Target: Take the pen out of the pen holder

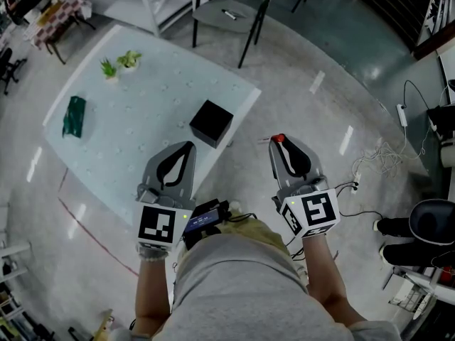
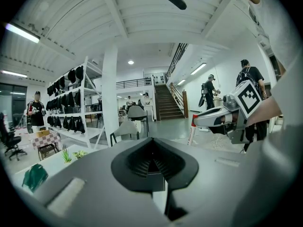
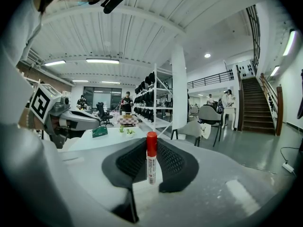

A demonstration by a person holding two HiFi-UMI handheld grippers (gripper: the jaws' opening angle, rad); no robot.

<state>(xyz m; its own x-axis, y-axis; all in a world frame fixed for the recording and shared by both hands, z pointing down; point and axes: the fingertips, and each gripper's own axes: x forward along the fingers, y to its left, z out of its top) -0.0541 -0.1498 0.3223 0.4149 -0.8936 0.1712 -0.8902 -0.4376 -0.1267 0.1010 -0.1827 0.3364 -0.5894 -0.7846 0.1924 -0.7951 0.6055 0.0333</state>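
Observation:
The black cube pen holder (image 1: 210,123) stands on the pale table (image 1: 142,98), near its right edge. My right gripper (image 1: 279,142) hangs over the floor to the right of the table, shut on a white pen with a red cap (image 3: 151,161). The pen stands upright between the pads, its cap (image 1: 279,138) poking past the fingertips. My left gripper (image 1: 188,148) hovers over the table's near edge, just short of the holder, with its jaws together and nothing in them. In the left gripper view the right gripper (image 2: 208,119) shows at the right, level with it.
Two small potted plants (image 1: 121,64) and a dark green object (image 1: 74,116) sit on the table's far and left parts. A grey chair (image 1: 227,9) stands beyond the table. Cables and a power strip (image 1: 402,114) lie on the floor at right. People stand in the background.

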